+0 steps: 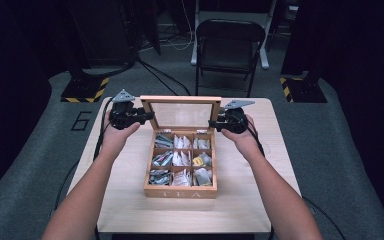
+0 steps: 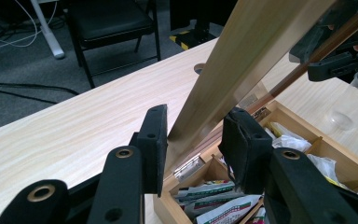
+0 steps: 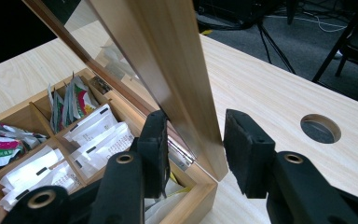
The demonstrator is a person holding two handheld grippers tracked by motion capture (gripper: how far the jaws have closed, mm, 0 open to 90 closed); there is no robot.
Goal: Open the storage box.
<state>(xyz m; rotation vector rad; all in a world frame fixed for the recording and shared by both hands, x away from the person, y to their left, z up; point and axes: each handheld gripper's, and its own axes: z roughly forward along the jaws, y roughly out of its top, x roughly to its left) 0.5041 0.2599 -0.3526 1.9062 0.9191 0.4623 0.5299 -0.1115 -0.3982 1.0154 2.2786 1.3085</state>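
A wooden tea box (image 1: 181, 192) stands open in the middle of the table, its compartments full of tea bags (image 1: 182, 160). Its glass-windowed lid (image 1: 180, 100) stands upright at the back. My left gripper (image 1: 149, 116) is shut on the lid's left side rail and my right gripper (image 1: 213, 123) on its right side rail. In the left gripper view the lid's edge (image 2: 223, 70) runs up between the pads of the left gripper (image 2: 196, 114), above the tea bags (image 2: 214, 200). In the right gripper view the lid (image 3: 168, 60) fills the gap of the right gripper (image 3: 195, 119), next to the tea bags (image 3: 88, 135).
The light wood table (image 1: 130, 210) has a cable hole (image 3: 320, 128) near its far edge. A black folding chair (image 1: 228, 42) stands behind the table. Stands with yellow-black striped bases (image 1: 85, 92) sit on the grey floor at both sides.
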